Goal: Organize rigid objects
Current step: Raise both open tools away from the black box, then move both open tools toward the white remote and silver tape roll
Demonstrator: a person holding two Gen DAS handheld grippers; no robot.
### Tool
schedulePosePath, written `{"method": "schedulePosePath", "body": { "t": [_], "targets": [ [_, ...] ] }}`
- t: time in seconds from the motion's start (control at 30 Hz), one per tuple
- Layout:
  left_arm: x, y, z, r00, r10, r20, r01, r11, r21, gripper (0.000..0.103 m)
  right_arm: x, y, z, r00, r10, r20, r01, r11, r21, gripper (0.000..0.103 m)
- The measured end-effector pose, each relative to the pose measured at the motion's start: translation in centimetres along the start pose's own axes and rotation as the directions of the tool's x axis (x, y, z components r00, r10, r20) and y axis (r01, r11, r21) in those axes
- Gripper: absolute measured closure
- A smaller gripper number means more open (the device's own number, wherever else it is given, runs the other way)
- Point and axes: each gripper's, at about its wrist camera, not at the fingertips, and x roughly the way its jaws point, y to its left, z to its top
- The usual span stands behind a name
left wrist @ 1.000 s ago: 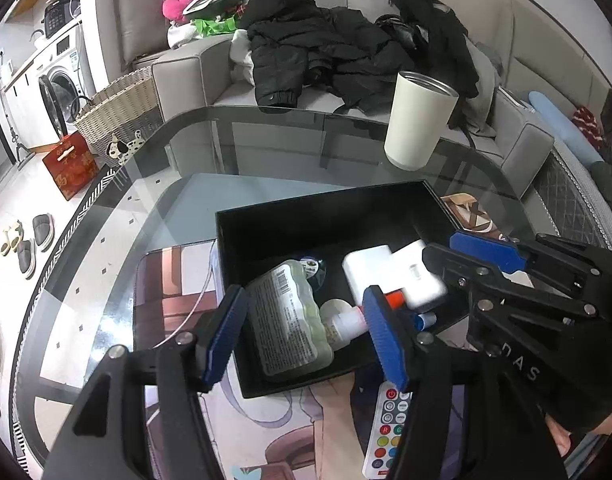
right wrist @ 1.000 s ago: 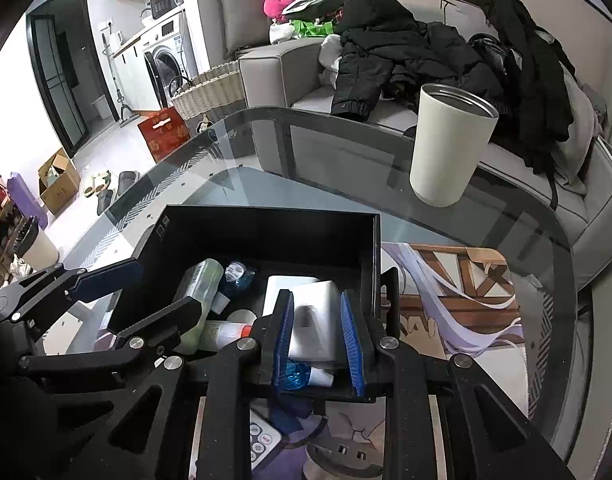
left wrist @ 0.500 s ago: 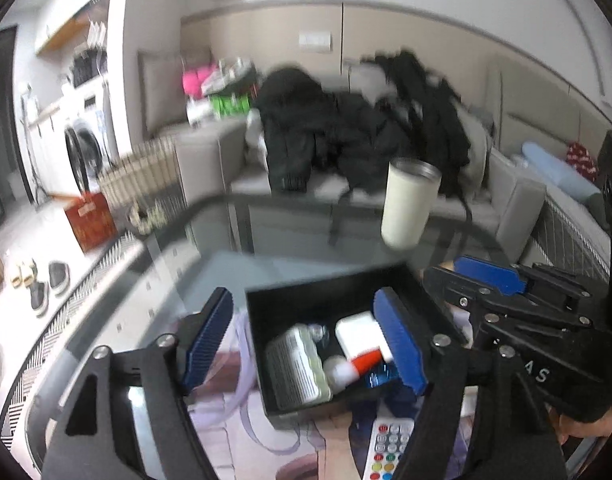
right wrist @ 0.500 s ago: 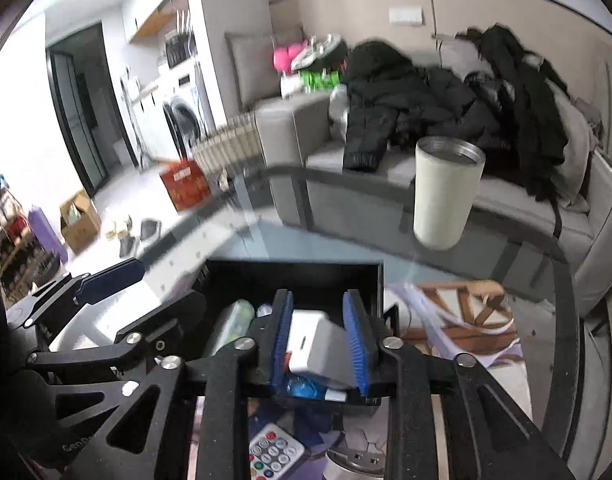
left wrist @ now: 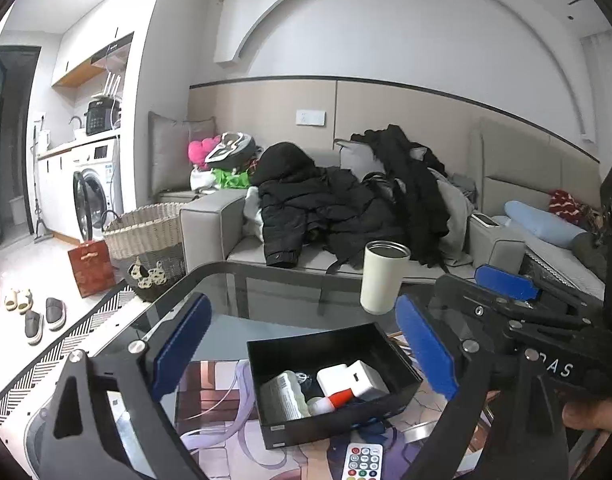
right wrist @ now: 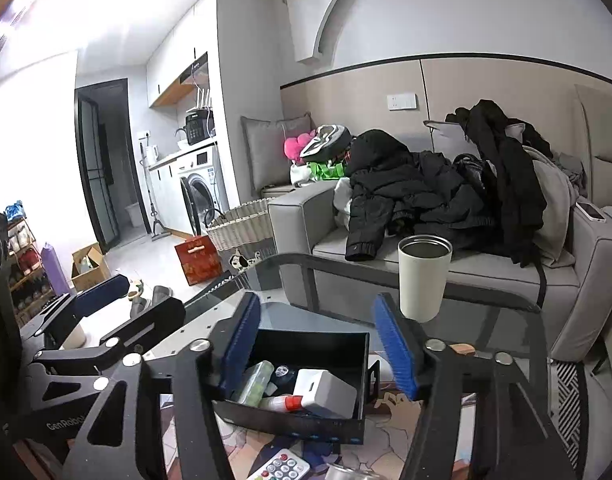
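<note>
Opening, both the left gripper (left wrist: 301,344) and right gripper (right wrist: 324,344) hold nothing — the remote control (left wrist: 362,462) looks light, stiff, slick; pinch its long edges.

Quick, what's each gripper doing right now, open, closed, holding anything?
Left gripper: jaws opening, wide apart, holding nothing; the black box sits beyond them.
Right gripper: jaws opening, nothing gripped; the white adapter lies in the box.

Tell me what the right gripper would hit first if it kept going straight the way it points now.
Probably the black box: the right gripper, jaws opening and empty, points slightly downward over it toward its far wall. Depth is unclear; it may clear that wall.
</note>
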Motion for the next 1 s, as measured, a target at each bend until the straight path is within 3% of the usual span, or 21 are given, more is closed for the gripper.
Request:
{"method": "schedulePosePath", "body": {
  "t": [0.13,0.6,0.73,1.0],
  "targets": [
    [-0.7,-0.7,-0.5,1.0,-0.01,-0.01,0.01,0.999,0.034,0.008,-1.1,-0.2,-0.3,1.0,0.002,0.007,-0.002,1.0,-0.028,0.035],
    [0.9,-2.6,-4.0,0.984,-0.044,-0.175,0.061,0.994,0.09,0.008,-1.1,-1.4,-4.0,0.992,0.013,-0.126,-0.023,0.997,-0.079,0.026],
    [2.0,-3.4,-6.0,0.96,-0.057,-0.272,0.091,0.989,0.116,0.008,-0.3,-2.0,-5.5,0.981,0.014,-0.195,-0.036,0.993,-0.11,0.021],
    [4.1,-4.8,-9.5,0.897,-0.074,-0.437,0.15,0.978,0.142,0.008,2.5,-3.0,-9.0,0.922,0.013,-0.387,-0.071,0.988,-0.137,0.021]
  ]
}}
